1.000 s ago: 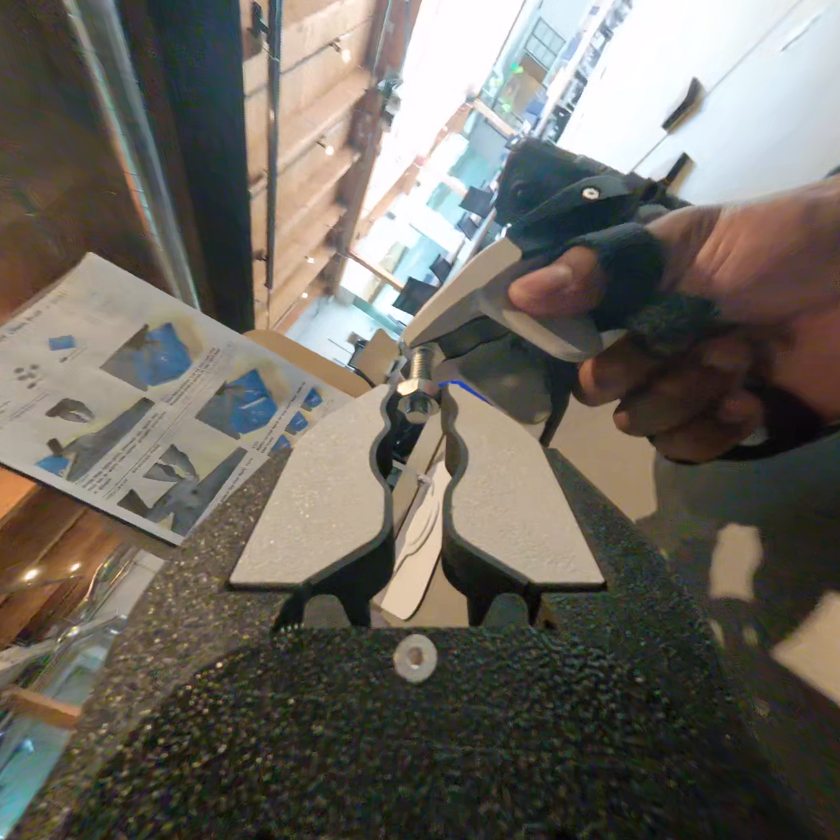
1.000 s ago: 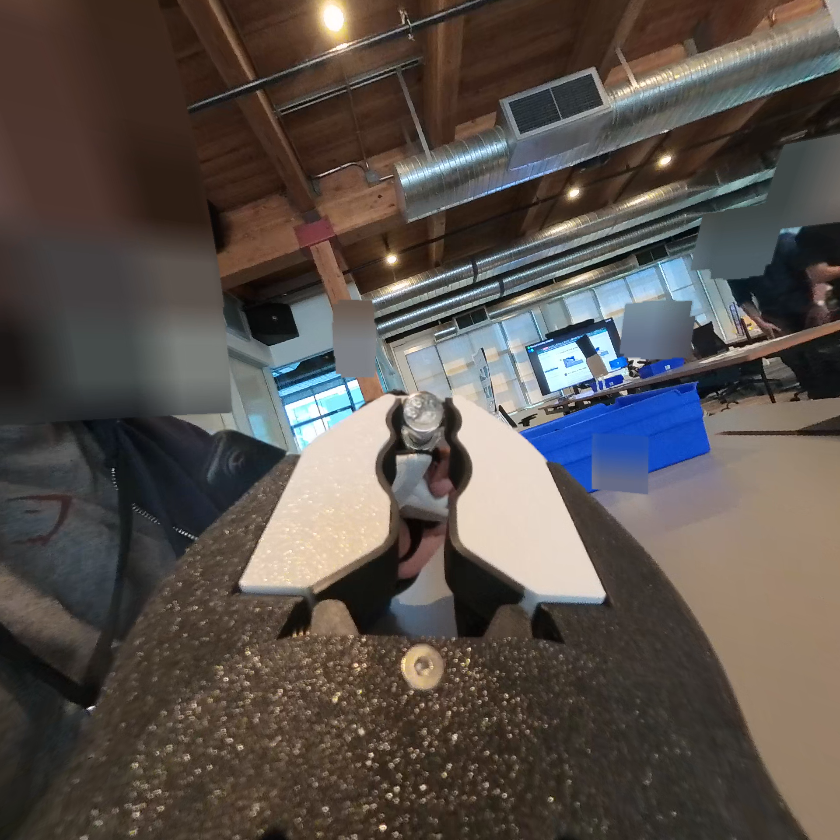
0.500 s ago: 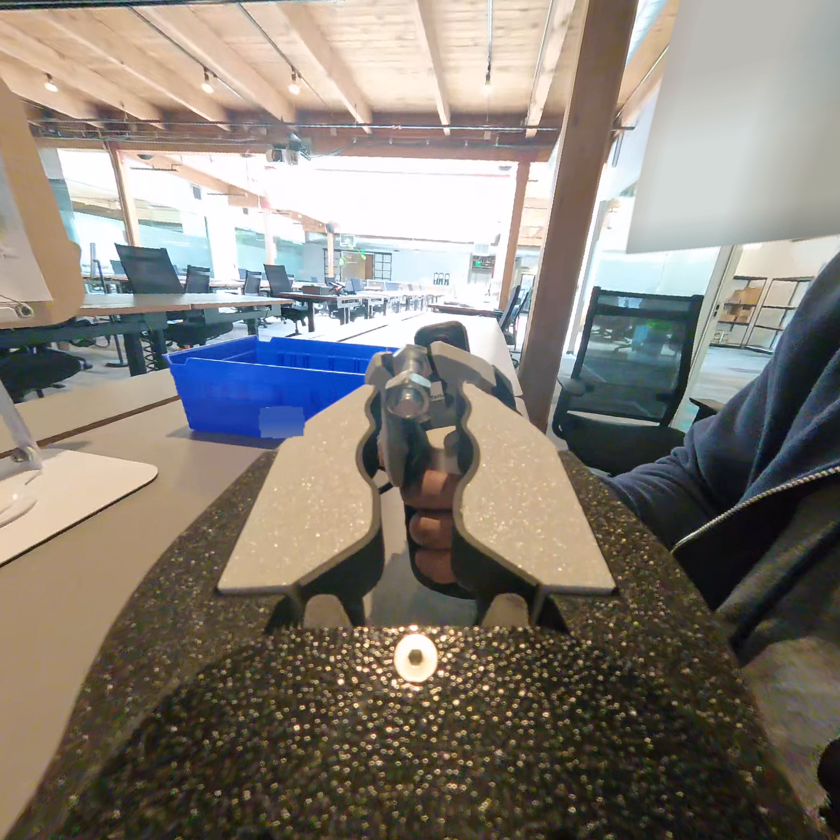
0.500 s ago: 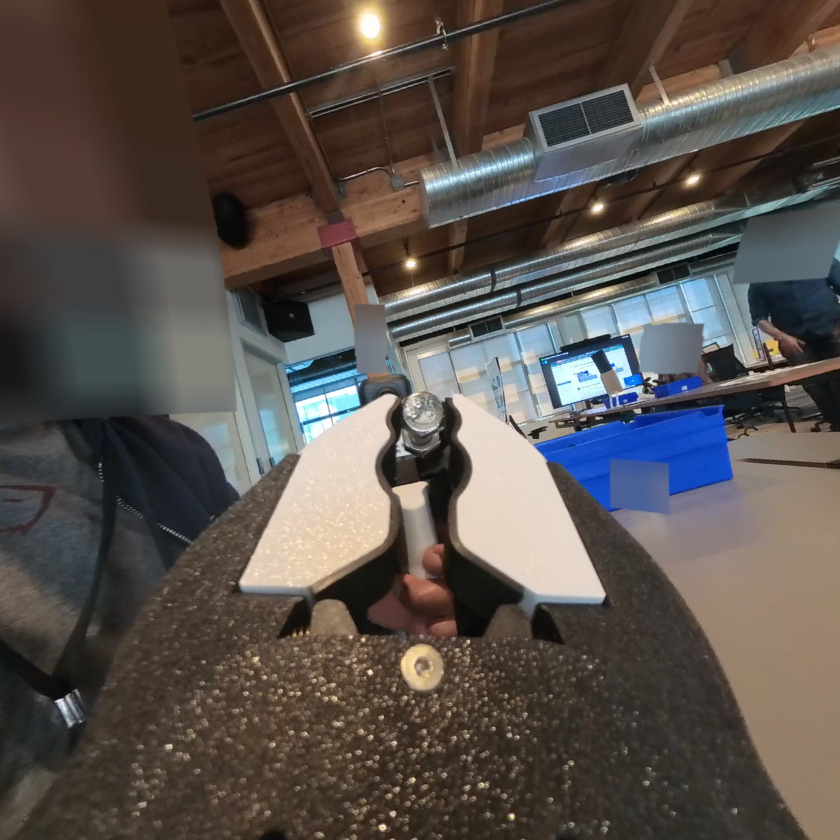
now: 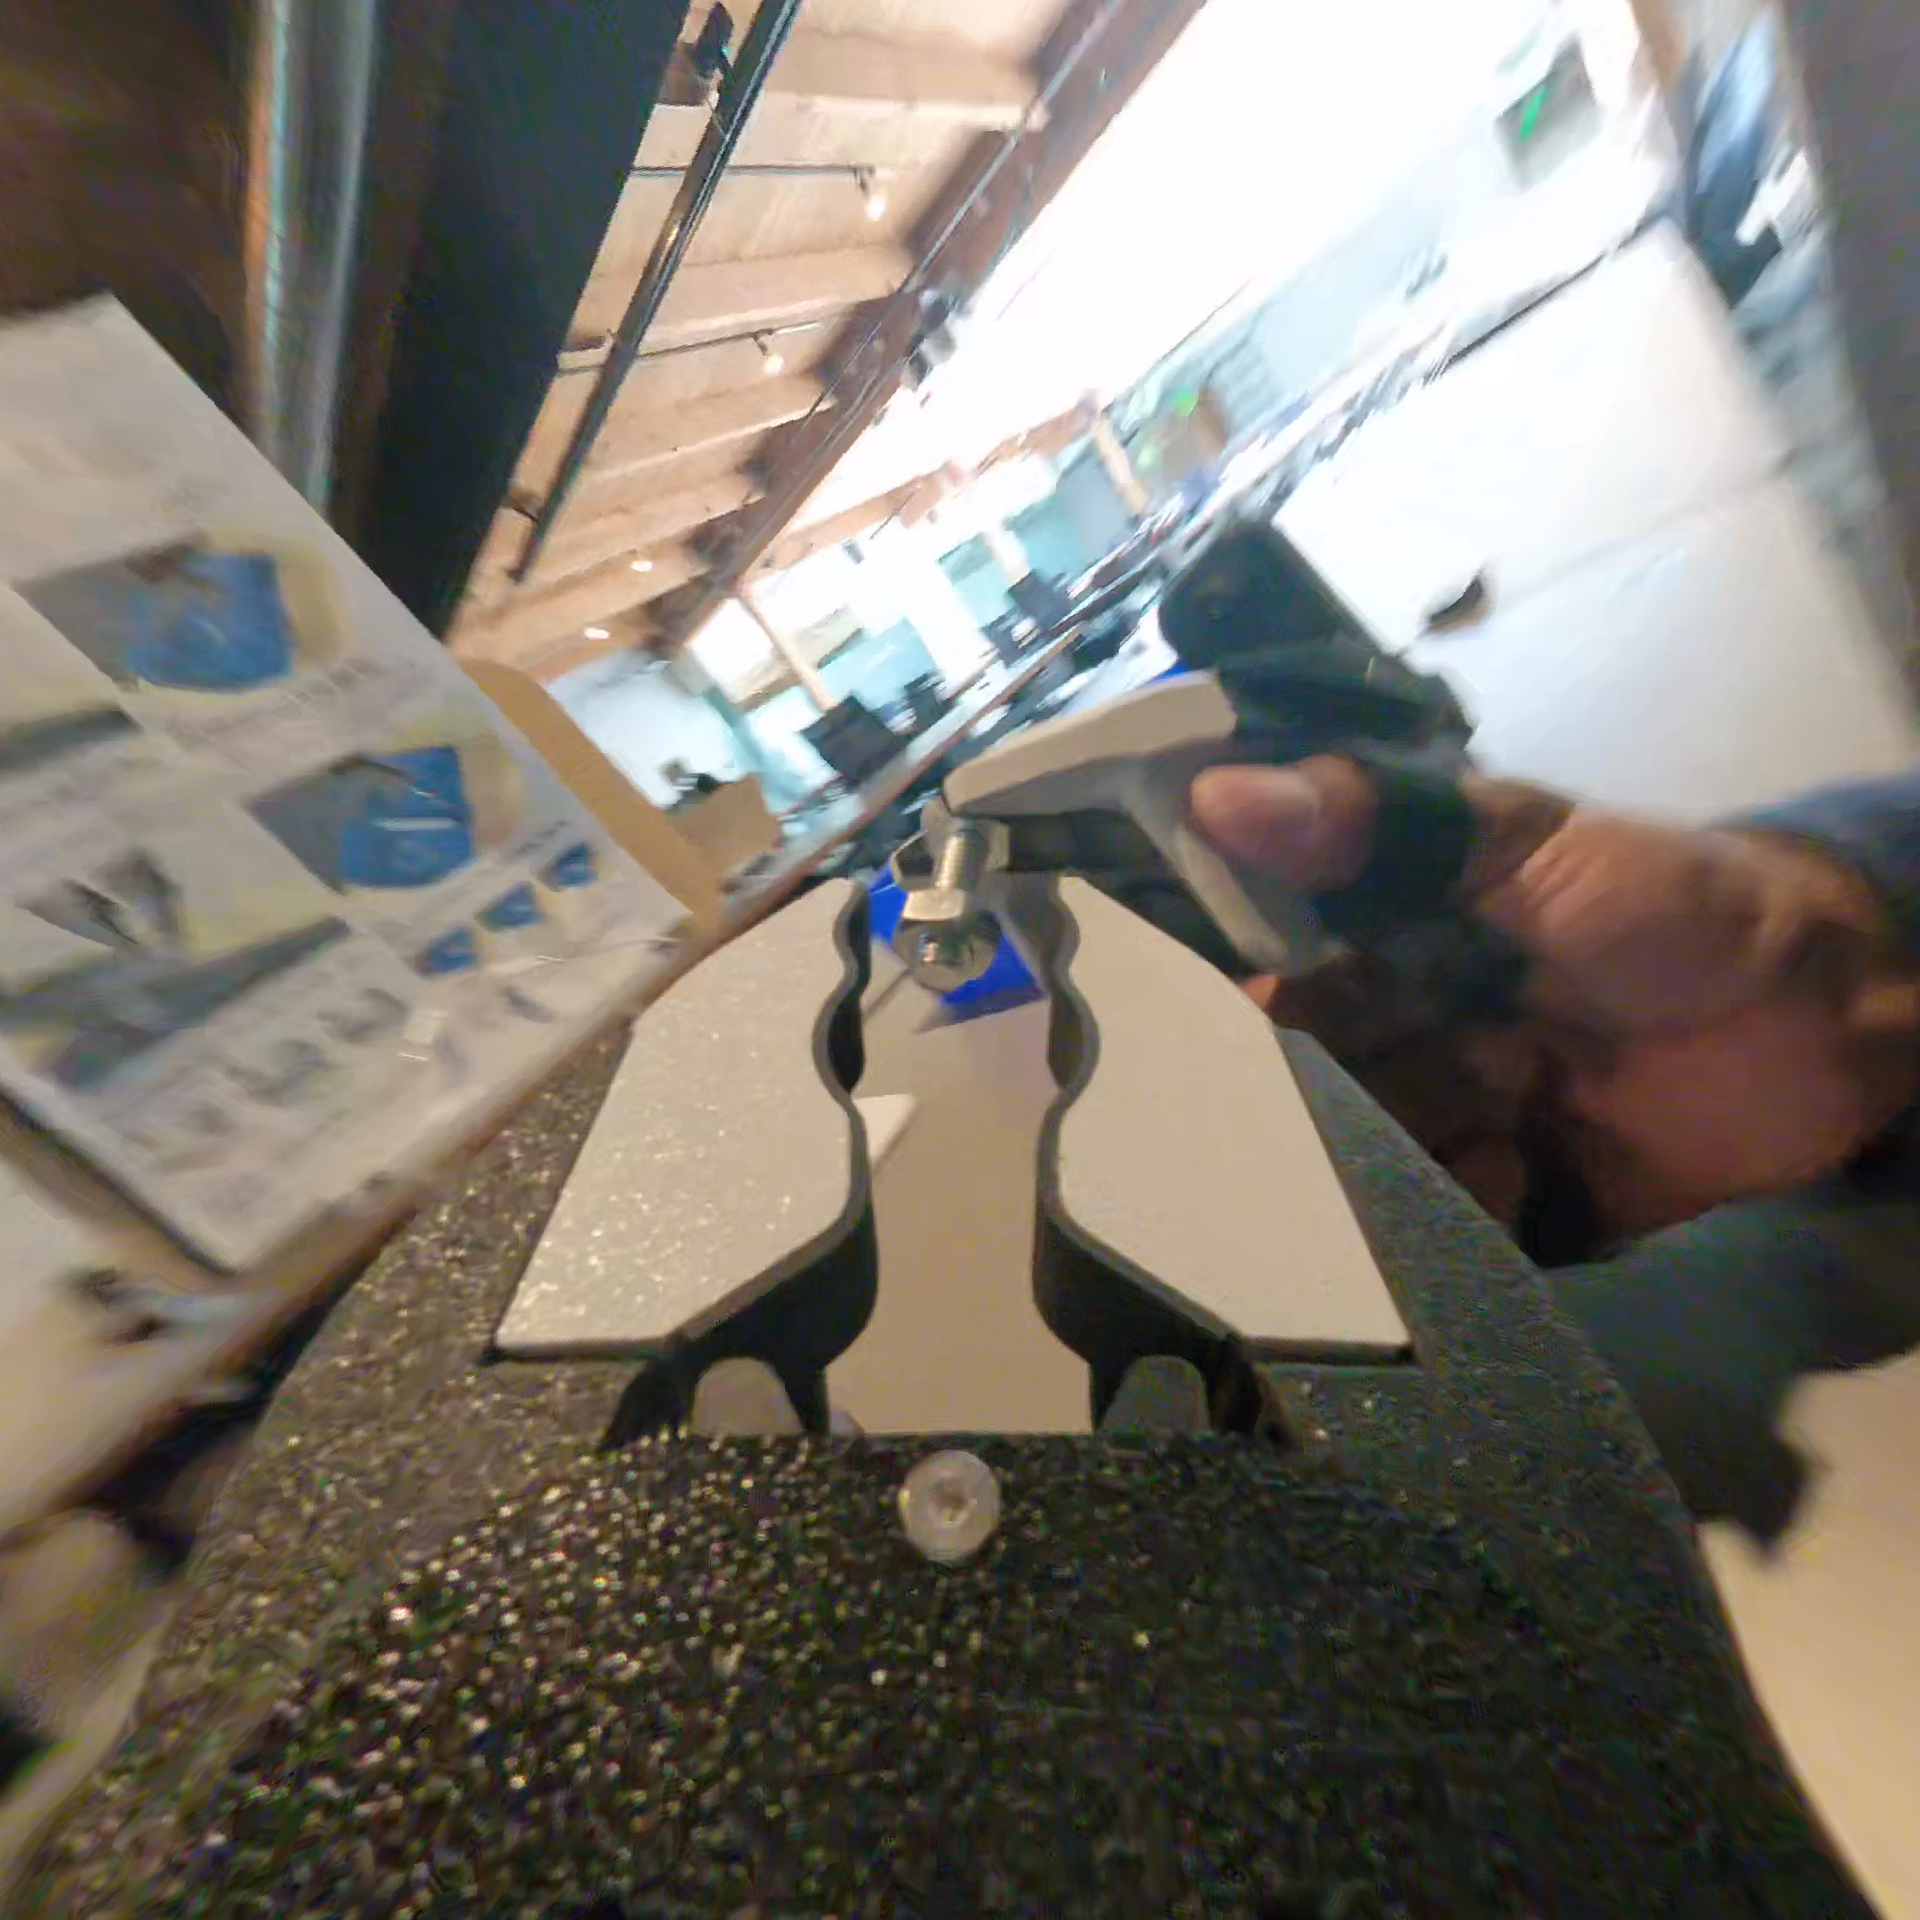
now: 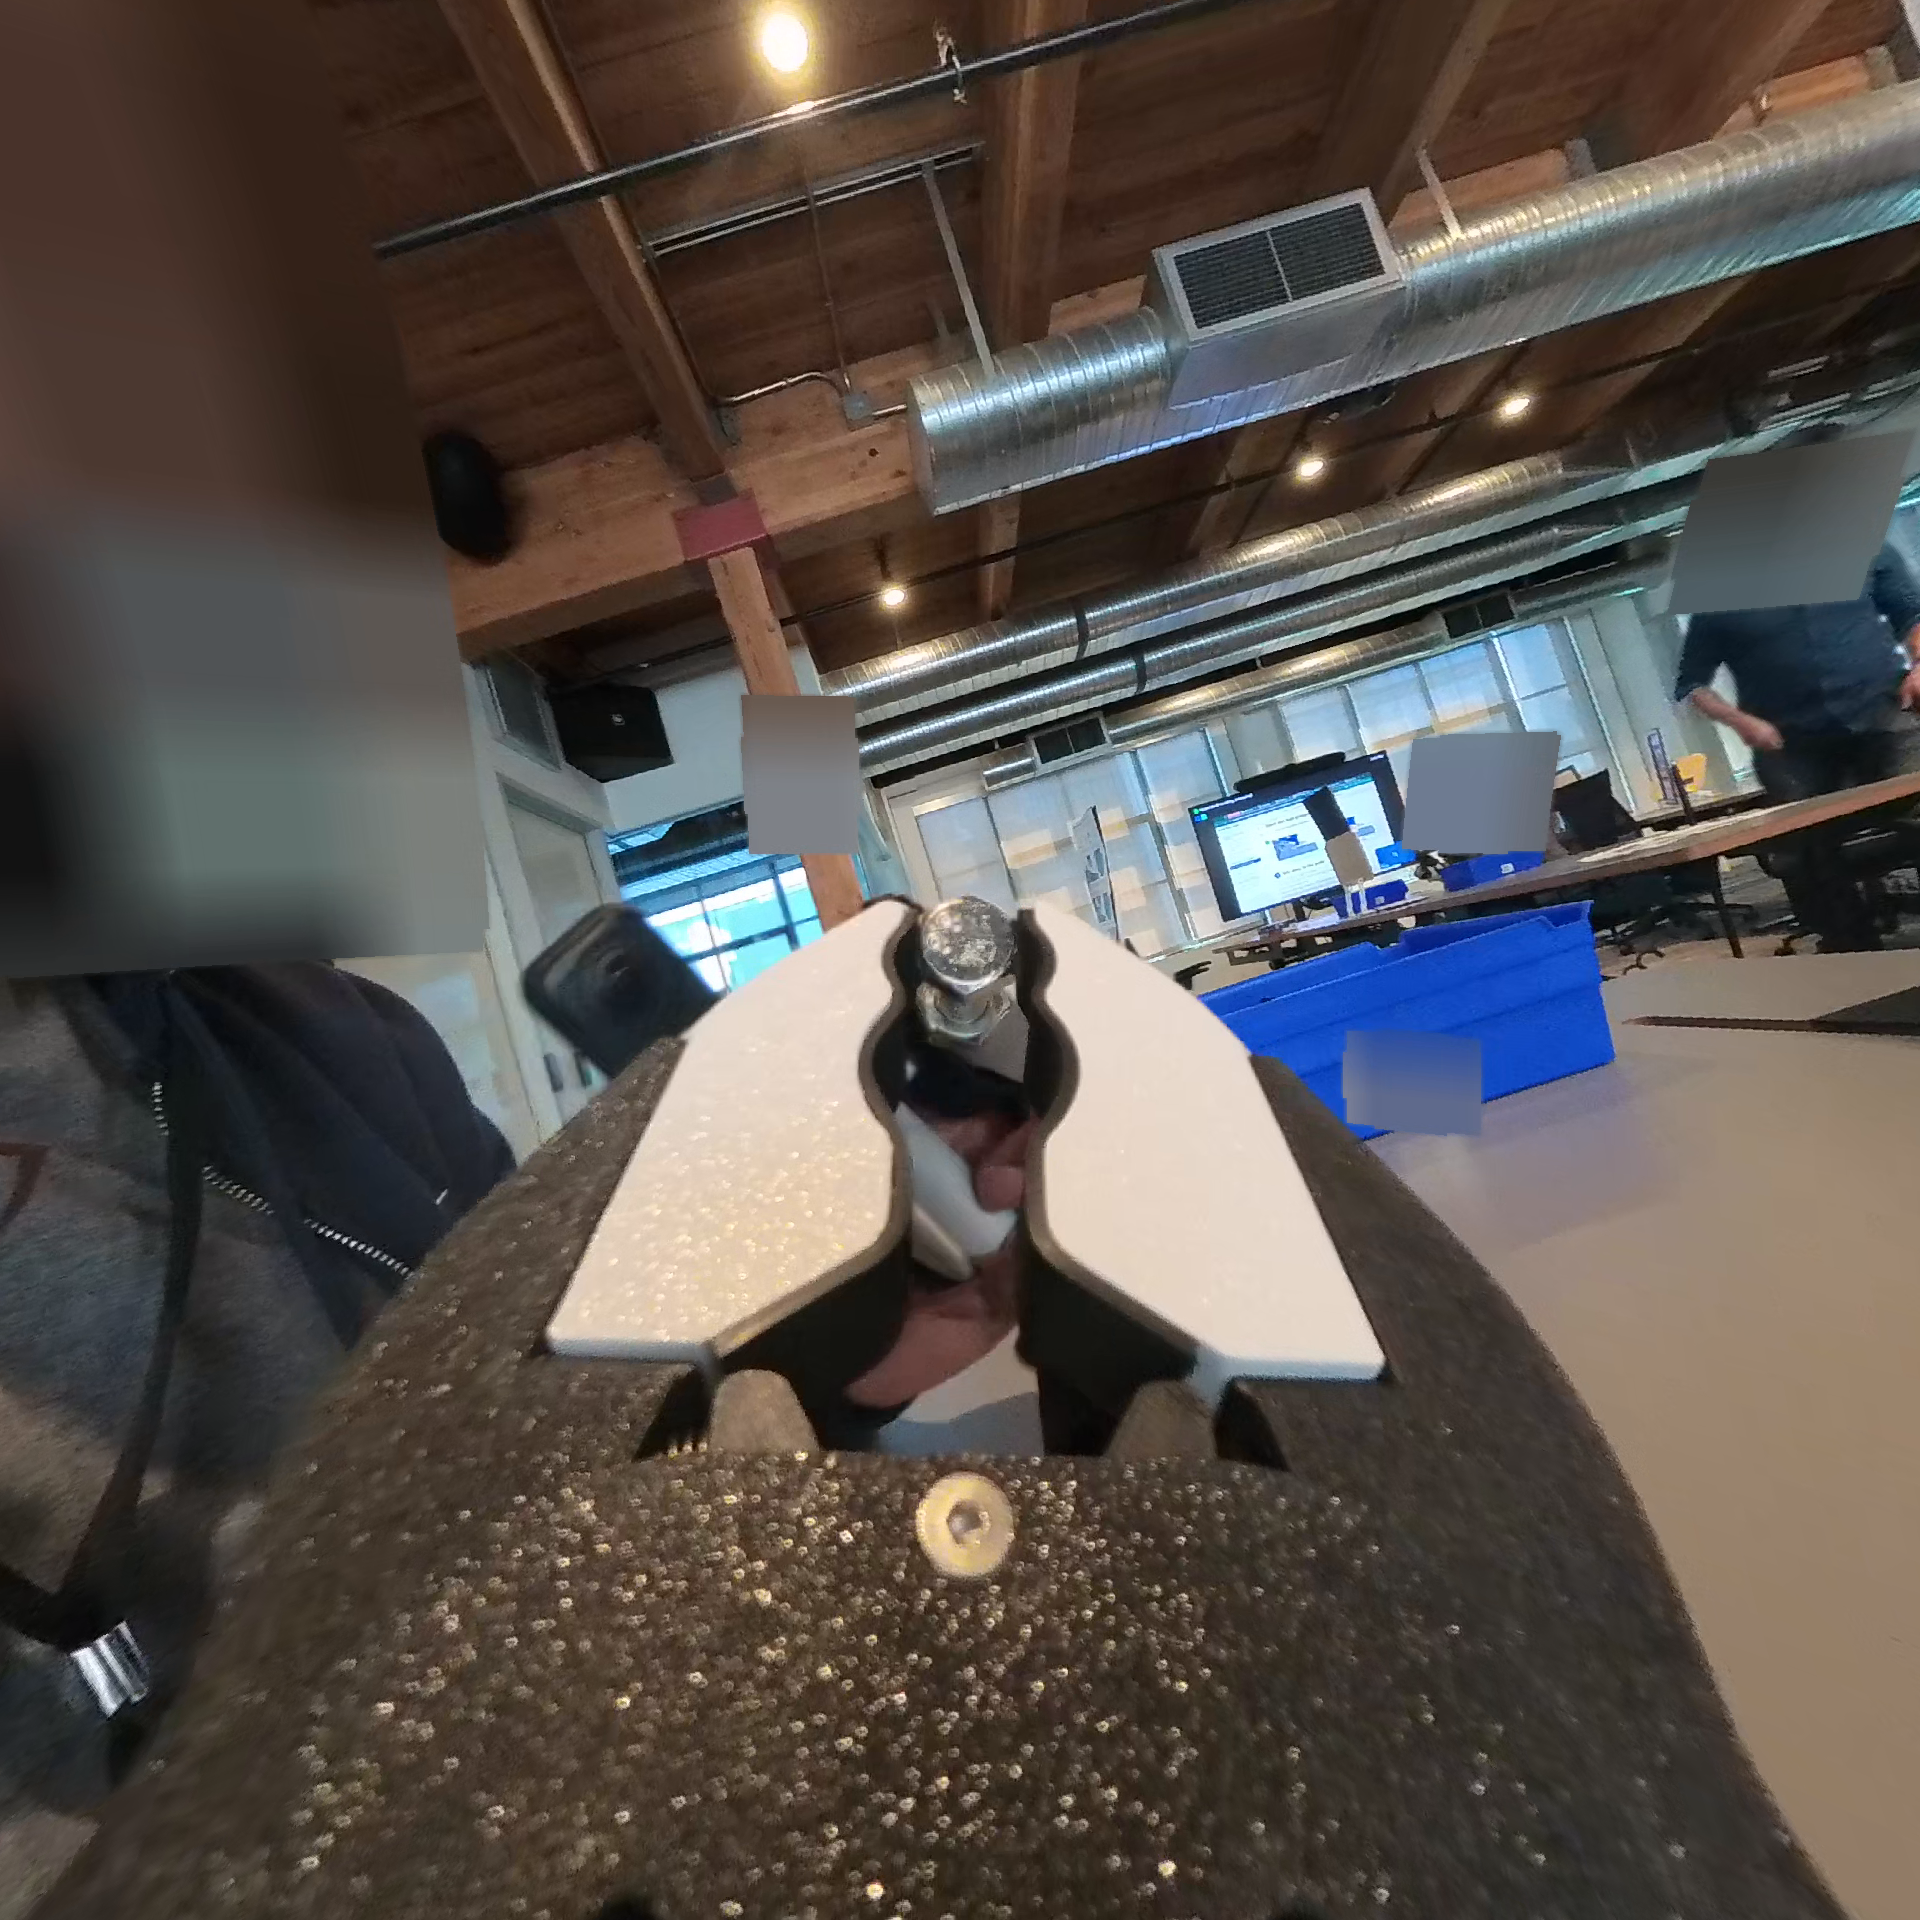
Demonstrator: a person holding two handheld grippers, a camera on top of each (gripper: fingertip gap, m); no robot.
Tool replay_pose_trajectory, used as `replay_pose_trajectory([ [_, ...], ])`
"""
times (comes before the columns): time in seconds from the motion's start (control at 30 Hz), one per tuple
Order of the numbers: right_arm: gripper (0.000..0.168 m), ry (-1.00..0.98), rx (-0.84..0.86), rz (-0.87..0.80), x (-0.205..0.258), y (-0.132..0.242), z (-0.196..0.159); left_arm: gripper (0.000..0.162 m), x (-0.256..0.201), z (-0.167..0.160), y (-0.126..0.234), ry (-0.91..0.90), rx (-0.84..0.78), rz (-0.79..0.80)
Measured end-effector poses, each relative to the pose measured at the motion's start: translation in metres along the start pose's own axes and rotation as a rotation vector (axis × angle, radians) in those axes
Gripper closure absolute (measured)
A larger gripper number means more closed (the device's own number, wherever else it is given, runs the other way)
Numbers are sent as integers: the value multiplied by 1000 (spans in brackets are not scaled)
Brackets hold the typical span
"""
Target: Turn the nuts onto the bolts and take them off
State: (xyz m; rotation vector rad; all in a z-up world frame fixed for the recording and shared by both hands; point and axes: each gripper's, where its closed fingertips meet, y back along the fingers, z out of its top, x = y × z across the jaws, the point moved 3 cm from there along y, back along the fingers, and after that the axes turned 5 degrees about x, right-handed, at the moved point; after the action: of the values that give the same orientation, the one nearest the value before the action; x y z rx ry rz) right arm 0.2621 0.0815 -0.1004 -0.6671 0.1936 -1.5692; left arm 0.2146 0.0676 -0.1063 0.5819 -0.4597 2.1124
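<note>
The right gripper (image 6: 966, 925) was clamped on the round head of a steel bolt (image 6: 968, 951), pinching it in the notch at the very tips of its 2 white fingers (image 6: 748, 1132). In the left wrist view the bolt's threaded shank pointed down and toward the camera, with a hex nut (image 5: 940, 914) threaded on near its free end; the right gripper (image 5: 971, 821) showed there from the side, held in a hand (image 5: 1621, 977).

The left gripper (image 5: 951, 914) stood spread, its 2 fingers (image 5: 717, 1122) flanking the nut with a gap visible on each side, so it gripped nothing. That view was smeared by motion, so whether a fingertip brushed the nut could not be told.

The step in hand looked like a re-grip between turns of the nut. The hazards were these: closing the left fingers off-centre could catch the nut on its corners and let it slip instead of turn; a sideways push could twist the bolt head out of the right gripper's shallow tip hold and drop both parts onto the grey tabletop (image 6: 1662, 1195); turning with the axes misaligned could bind the thread.

A blue bin (image 6: 1455, 997) sat well behind, and a printed sheet (image 5: 239, 790) stood at the left.
</note>
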Motion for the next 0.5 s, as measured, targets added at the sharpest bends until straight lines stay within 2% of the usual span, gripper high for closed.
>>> replay_pose_trajectory([
  [0.1, 152, 4, -13, -16, -2, 2, 2, 126, 4, 0, 1, 356, -74, -141],
  [0.2, 152, 14, -14, -30, -3, 3, 4, 131, 5, -5, 3, 622, -84, -315],
  [0.27, 152, 20, -14, -39, -3, 4, 4, 134, 6, -11, 3, 692, -51, -366],
  [0.4, 152, 20, -18, -42, -4, 5, 5, 138, 7, -17, 3, 719, -15, -369],
  [0.5, 152, 16, -21, -42, -4, 5, 5, 154, 5, -16, 4, 704, -18, -379],
])
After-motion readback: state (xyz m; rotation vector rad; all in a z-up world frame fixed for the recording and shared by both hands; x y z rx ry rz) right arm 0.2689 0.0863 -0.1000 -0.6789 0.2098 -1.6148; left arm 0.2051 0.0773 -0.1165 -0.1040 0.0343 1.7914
